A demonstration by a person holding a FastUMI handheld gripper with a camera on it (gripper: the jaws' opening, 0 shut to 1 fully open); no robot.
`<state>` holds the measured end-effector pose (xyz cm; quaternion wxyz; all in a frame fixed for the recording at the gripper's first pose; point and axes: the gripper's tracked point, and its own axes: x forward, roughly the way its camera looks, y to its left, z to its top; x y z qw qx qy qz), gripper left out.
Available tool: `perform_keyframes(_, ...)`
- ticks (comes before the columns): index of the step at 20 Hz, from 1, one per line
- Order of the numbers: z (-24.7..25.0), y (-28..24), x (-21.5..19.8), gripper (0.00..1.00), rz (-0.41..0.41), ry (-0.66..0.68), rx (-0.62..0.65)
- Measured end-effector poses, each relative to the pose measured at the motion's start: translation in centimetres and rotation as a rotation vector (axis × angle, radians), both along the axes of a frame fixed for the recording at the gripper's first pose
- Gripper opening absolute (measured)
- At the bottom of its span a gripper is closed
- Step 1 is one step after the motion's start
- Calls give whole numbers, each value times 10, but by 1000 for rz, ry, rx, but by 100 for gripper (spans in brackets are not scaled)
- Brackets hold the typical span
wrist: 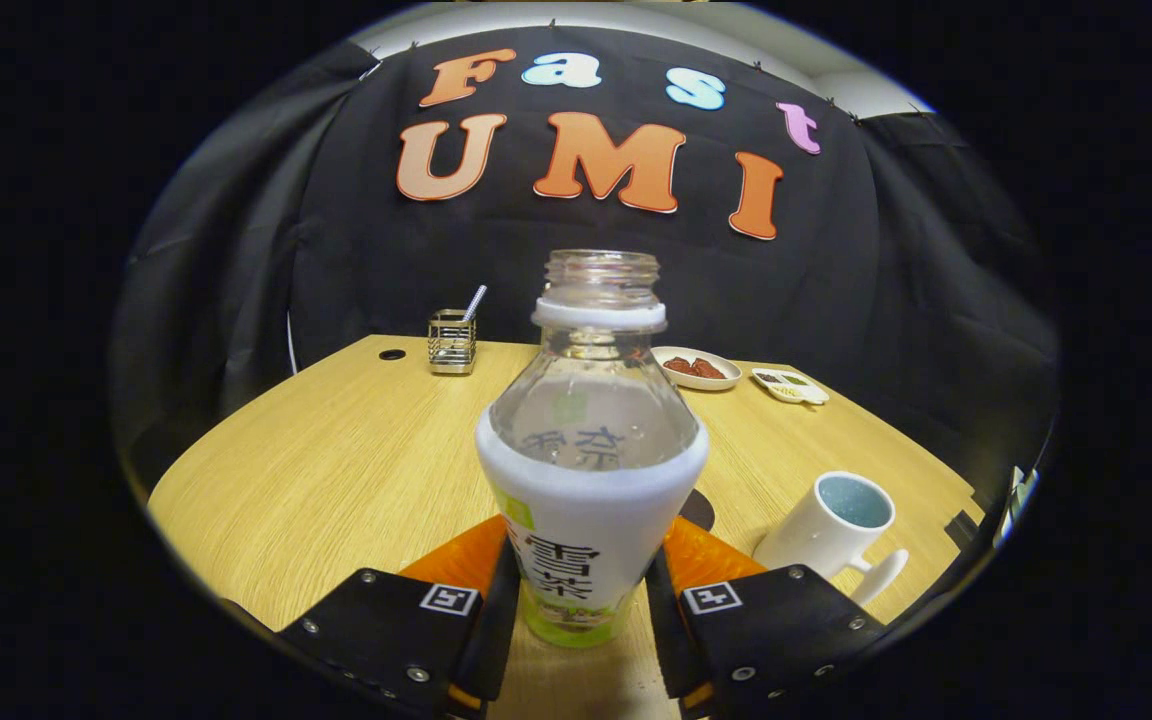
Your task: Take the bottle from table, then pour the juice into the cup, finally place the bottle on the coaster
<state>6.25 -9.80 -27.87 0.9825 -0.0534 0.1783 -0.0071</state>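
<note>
Gripper view — the bottle (581, 500) stands upright between the two fingers, uncapped, with the gripper (581, 625) closed on its lower label.

Both black pads press the bottle's sides low down, well under its wide shoulder, so the top-heavy shape could swing or slip once it tilts — that is the risk to watch. The neck is open, and any jerk on the way over could spill early onto the table (336, 470). The cup (831, 530) sits to the right of the fingers, near the table's edge, its mouth small for a pour. A dark round edge, likely the coaster (698, 508), peeks from behind the bottle; the snack dishes (698, 368) and utensil holder (452, 342) lie well beyond.
</note>
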Motion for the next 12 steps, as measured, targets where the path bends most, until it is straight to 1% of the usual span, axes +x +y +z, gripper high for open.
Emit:
perform_keyframes(4, 14, 8, 2, 60, -6, 9, 76)
perform_keyframes(7, 30, 9, 4, 60, -28, -11, 114)
perform_keyframes(12, 47, 22, 7, 60, -44, -44, 192)
